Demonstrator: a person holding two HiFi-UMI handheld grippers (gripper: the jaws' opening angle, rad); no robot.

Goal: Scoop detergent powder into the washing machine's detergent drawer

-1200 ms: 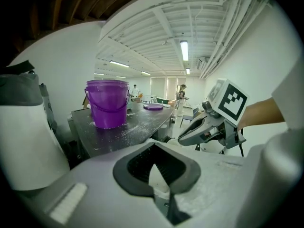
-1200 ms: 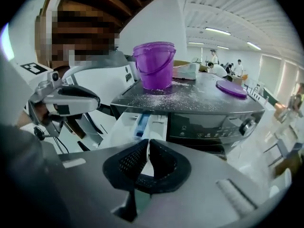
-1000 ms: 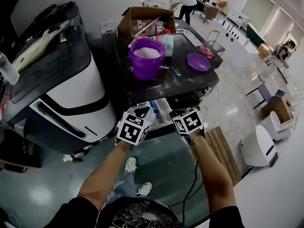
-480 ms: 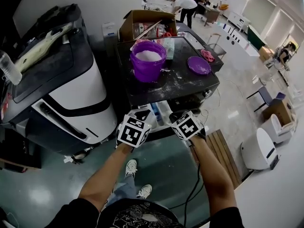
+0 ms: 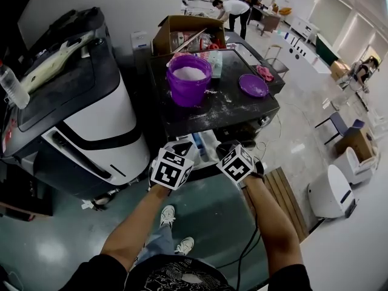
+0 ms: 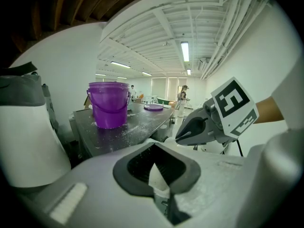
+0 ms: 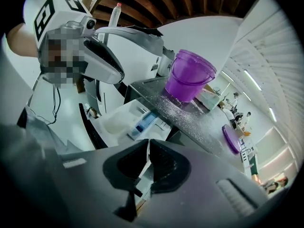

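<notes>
On the left gripper (image 6: 153, 172): jaws pressed together, only a thin slit between them, nothing held. On the right gripper (image 7: 144, 164): the same narrow state, closed on nothing. Held side by side in the air, near each other but not touching, in front of the washing machine (image 5: 227, 111).

Just ahead of the right fingers and a little below them: the detergent drawer (image 7: 127, 122), pulled out, with white compartments and a blue insert. Cannot tell if any powder lies in it. In the head view, seen between the two pairs of fingertips and slightly beyond them.

Well beyond both pairs of fingers, on the dark top of the machine: the purple bucket (image 5: 189, 77), standing upright, with white powder (image 5: 190, 72) inside, close to the rim. Around its foot, some spilled grains on the dark surface.

Further to the right of the bucket, beyond the right fingers: the purple lid (image 5: 253, 85), lying flat, apart from the bucket.

Behind the bucket, far from the fingers: an open cardboard box (image 5: 185, 32). To the left of the left fingers: a large white and black machine (image 5: 91, 120).
</notes>
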